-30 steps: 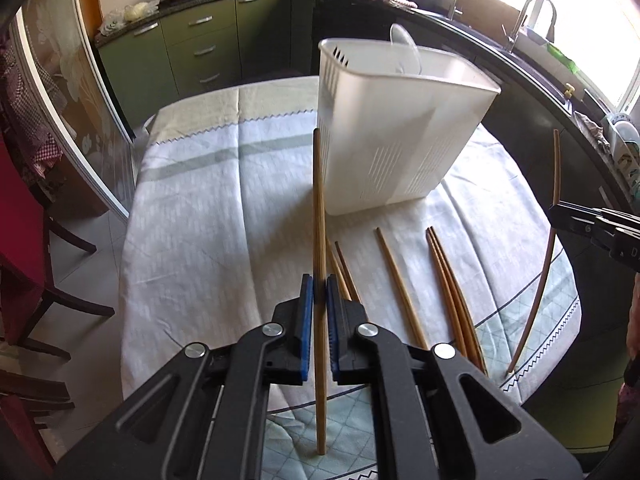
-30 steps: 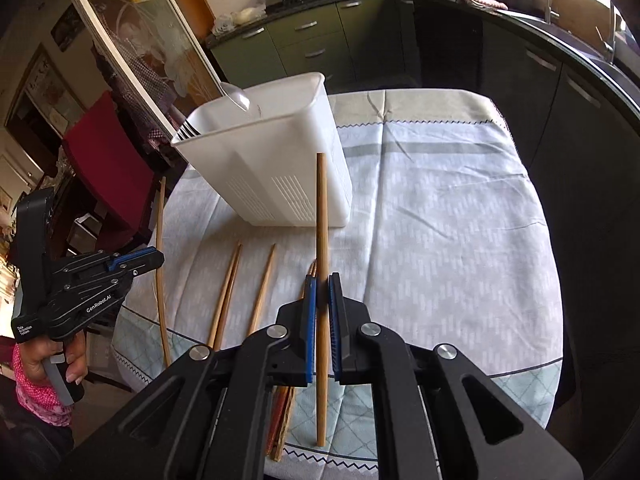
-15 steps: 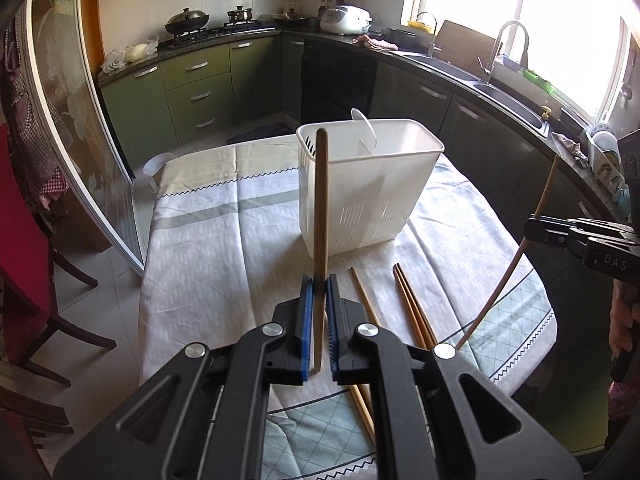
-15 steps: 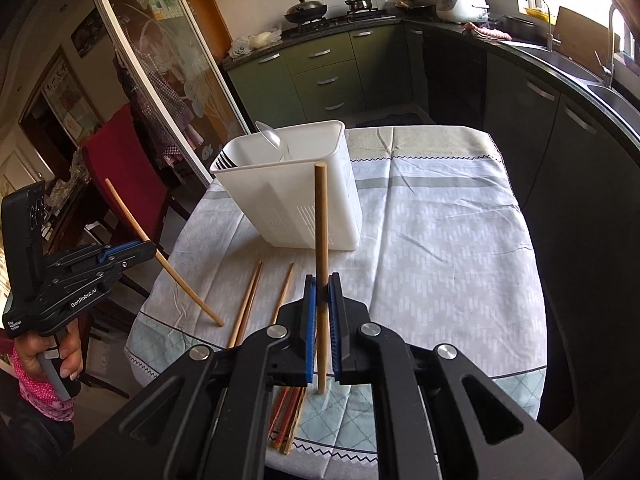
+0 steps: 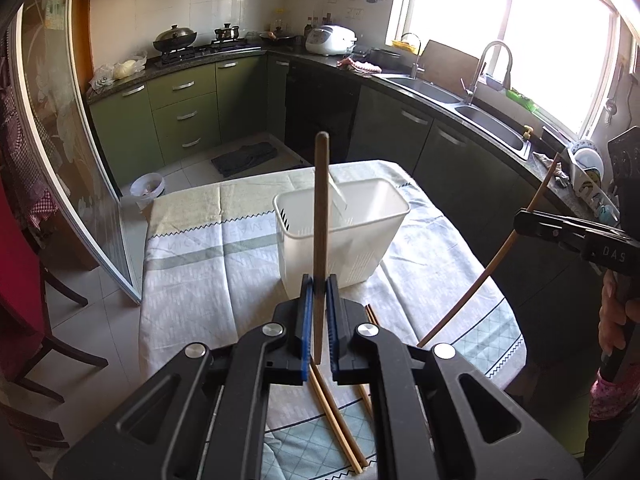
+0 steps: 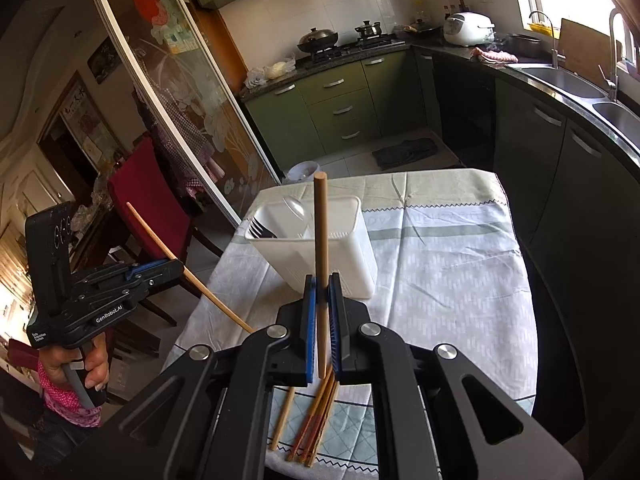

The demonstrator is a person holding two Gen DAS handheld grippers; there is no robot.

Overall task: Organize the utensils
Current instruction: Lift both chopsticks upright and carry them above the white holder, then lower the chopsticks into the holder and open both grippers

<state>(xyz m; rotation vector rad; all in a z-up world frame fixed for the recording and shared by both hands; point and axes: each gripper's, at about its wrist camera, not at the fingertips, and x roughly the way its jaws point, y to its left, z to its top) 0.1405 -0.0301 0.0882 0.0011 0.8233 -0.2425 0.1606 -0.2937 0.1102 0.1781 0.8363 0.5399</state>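
1. Left wrist view: the left gripper (image 5: 316, 312) has its jaws closed on a single wooden chopstick (image 5: 320, 240), which stands nearly upright between the blue pads and projects well above them.
2. Beyond the jaws, the white utensil basket (image 5: 340, 232) sits on the clothed table (image 5: 200, 272). Loose chopsticks (image 5: 340, 420) lie on the cloth beneath the jaws, nearer the camera.
3. To the right of the jaws, the right gripper (image 5: 524, 222) clamps a second chopstick (image 5: 480, 272), tilted and clear of the table.
4. Right wrist view: the right gripper (image 6: 320, 312) has its jaws closed on that chopstick (image 6: 320, 256), upright between the pads.
5. The basket (image 6: 320, 248) lies just beyond the jaws, with a fork (image 6: 260, 230) and a clear spoon (image 6: 294, 208) inside.
6. Spare chopsticks (image 6: 316, 420) rest on the cloth below the jaws.
7. Left of the jaws, the left gripper (image 6: 176, 268) holds its chopstick (image 6: 200, 280) slanted; a hand (image 6: 76, 364) grips the handle.
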